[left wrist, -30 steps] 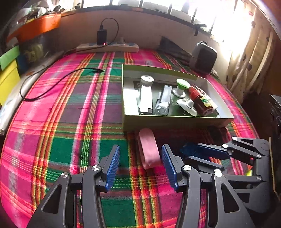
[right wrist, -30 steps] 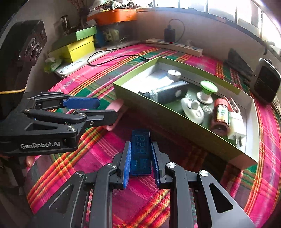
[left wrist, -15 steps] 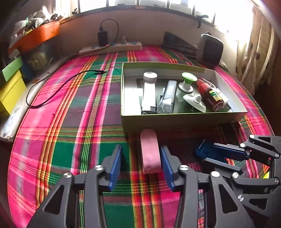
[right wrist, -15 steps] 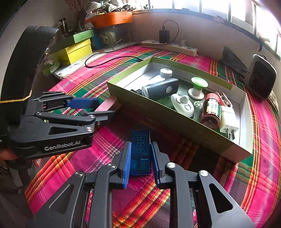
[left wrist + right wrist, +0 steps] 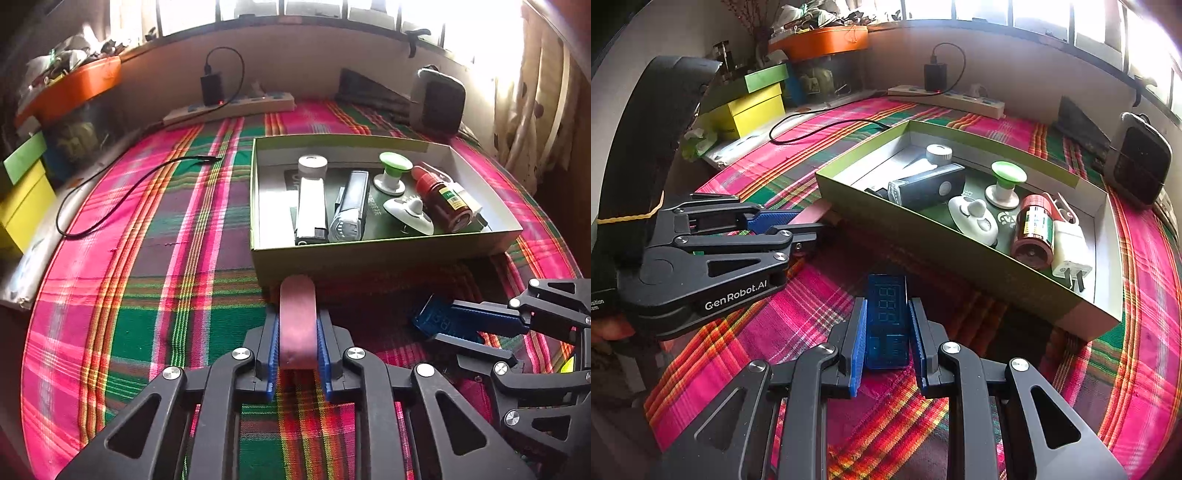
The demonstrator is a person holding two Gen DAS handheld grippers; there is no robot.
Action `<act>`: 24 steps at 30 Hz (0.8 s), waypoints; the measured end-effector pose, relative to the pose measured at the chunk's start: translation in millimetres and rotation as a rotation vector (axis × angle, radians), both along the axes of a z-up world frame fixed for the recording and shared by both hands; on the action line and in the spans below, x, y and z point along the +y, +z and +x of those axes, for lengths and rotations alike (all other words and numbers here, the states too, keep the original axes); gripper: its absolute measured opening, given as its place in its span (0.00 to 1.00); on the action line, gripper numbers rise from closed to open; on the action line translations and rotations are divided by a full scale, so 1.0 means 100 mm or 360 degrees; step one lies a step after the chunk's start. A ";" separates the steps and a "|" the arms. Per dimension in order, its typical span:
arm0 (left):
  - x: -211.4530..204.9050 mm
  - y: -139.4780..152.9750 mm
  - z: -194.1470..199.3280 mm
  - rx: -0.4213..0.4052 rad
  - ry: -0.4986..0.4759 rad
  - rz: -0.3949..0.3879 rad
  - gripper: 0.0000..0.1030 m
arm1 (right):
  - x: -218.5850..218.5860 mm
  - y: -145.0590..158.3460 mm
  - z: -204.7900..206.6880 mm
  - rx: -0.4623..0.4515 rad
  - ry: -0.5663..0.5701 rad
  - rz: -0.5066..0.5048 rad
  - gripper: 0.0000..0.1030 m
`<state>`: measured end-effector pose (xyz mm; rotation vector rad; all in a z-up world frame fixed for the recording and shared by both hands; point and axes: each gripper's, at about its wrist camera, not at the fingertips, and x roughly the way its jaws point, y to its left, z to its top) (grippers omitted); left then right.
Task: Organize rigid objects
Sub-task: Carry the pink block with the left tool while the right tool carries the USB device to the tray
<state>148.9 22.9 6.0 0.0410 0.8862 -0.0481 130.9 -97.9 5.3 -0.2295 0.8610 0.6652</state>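
Observation:
A flat pink bar point(image 5: 297, 325) lies on the plaid cloth just in front of the green box point(image 5: 369, 258). My left gripper point(image 5: 297, 328) is shut on it, blue pads pressing both long sides. The same bar point(image 5: 809, 215) sticks out of that gripper point(image 5: 783, 221) in the right wrist view. My right gripper point(image 5: 886, 325) is shut on a blue digital meter point(image 5: 887, 317), low over the cloth before the box point(image 5: 960, 266). That meter point(image 5: 434, 317) also shows in the left wrist view, at the right. The box holds a red bottle point(image 5: 1034, 229), a green-topped knob point(image 5: 1006, 184), a white plug point(image 5: 1069, 247) and several other items.
A power strip point(image 5: 236, 107) with a charger runs along the back wall, and a black cable point(image 5: 122, 192) trails over the cloth at left. A dark speaker point(image 5: 437, 98) stands at back right. Yellow and green boxes point(image 5: 753, 99) sit at the left edge.
My left gripper's jaws have closed from wide apart onto the pink bar. The right gripper has kept its hold on the blue meter without moving.

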 end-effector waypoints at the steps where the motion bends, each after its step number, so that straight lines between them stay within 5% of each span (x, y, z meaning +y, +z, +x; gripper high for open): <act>1: 0.00 0.00 0.00 -0.0002 -0.0001 0.0001 0.17 | -0.01 0.00 0.00 -0.0001 0.0001 -0.0001 0.22; 24: 0.00 0.08 -0.09 -0.0038 -0.0035 -0.0058 0.17 | 0.00 0.00 0.00 -0.0011 -0.0012 -0.0019 0.22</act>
